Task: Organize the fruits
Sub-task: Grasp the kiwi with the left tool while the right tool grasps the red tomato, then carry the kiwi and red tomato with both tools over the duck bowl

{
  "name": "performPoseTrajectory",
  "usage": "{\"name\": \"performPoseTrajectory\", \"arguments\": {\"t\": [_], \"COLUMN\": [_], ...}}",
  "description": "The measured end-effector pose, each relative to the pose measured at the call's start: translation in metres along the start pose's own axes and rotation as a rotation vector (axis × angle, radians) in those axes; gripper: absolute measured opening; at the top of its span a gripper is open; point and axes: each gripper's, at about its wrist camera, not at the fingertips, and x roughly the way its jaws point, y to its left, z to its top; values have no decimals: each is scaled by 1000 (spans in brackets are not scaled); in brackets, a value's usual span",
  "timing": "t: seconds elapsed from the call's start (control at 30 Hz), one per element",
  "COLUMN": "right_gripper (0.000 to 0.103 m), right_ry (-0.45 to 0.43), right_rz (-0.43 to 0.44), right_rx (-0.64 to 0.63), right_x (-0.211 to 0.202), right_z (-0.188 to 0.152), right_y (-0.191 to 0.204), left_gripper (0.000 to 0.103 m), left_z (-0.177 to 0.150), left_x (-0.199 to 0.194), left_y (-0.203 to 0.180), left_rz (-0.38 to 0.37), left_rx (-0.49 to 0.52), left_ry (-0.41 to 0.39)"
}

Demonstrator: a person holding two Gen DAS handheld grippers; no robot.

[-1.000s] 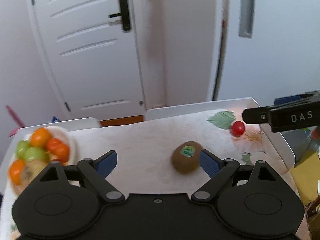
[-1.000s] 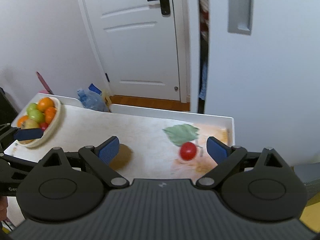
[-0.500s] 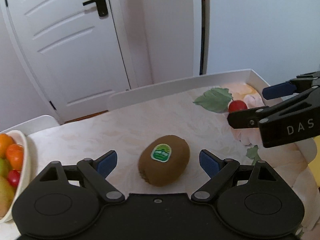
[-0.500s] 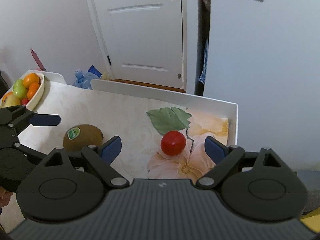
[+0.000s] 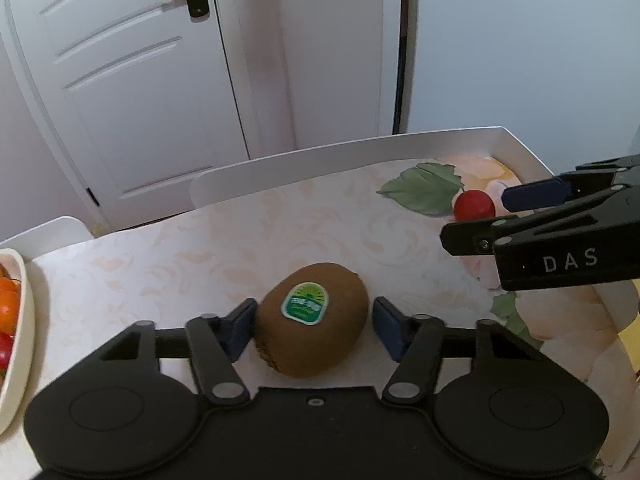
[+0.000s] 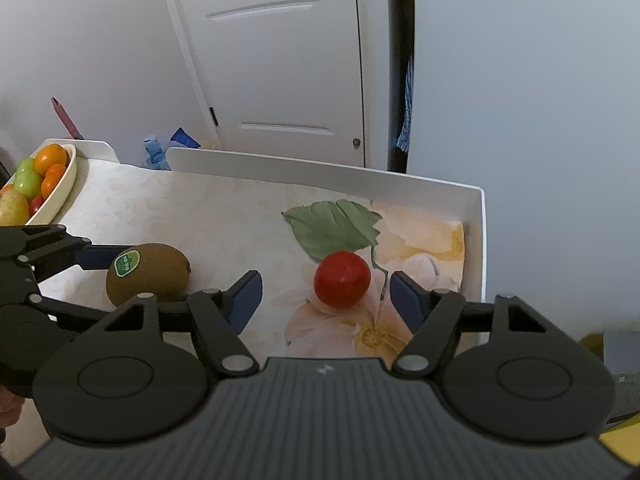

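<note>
One kiwi (image 5: 312, 328) and one tomato (image 6: 342, 279) lie on your table (image 5: 240, 240). Your left tool (image 5: 314, 326) has just been closing; its left pad touches the kiwi, right pad just clear. Your right tool (image 6: 326, 298), also closing, brackets the tomato untouched.

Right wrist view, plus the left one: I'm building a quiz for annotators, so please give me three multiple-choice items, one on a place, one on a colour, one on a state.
1. The tomato lies: A on a plate; B on the flower print; C on the floor.
2. The kiwi has a sticker that is: A green; B red; C blue.
3. The right claw is: A shut on the tomato; B open around it; C holding the kiwi.

B: the tomato rests on the printed flower. A: the sticker is green and white. B: the jaws, just closing, flank the tomato with gaps on both sides.
</note>
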Motion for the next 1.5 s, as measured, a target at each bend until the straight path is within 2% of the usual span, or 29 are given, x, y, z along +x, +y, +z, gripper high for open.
{"name": "performPoseTrajectory", "arguments": {"t": [0.13,0.3,0.47,0.57,0.63,0.67,0.7,1.13,1.5], "right_gripper": [85,77,74,66,58,49,46,46,46], "right_ry": [1,0,-4,-1,0,-6,-11,-55,-102], "right_rz": [-13,-22,-34,-39,-46,-52,-54,-10,74], "right_rx": [14,20,5,-2,-10,-14,-19,-33,-56], "right_x": [3,5,7,9,10,10,9,-13,-42], "right_z": [-2,-2,-2,-2,-3,-3,-3,7,27], "right_y": [-1,0,3,6,8,8,9,32,83], "left_gripper": [61,60,60,60,60,59,59,59,59], "left_z": [0,-1,-6,-9,-11,-11,-12,-18,-21], "left_x": [-1,-4,-8,-12,-15,-16,-18,-55,-109], "left_y": [1,1,4,6,8,9,10,32,67], "left_rz": [-3,-4,-4,-3,0,1,3,27,71], "left_rx": [-1,-4,-21,-32,-39,-43,-47,-112,-192], "left_ry": [4,5,4,1,-3,-4,-7,-49,-115]}}
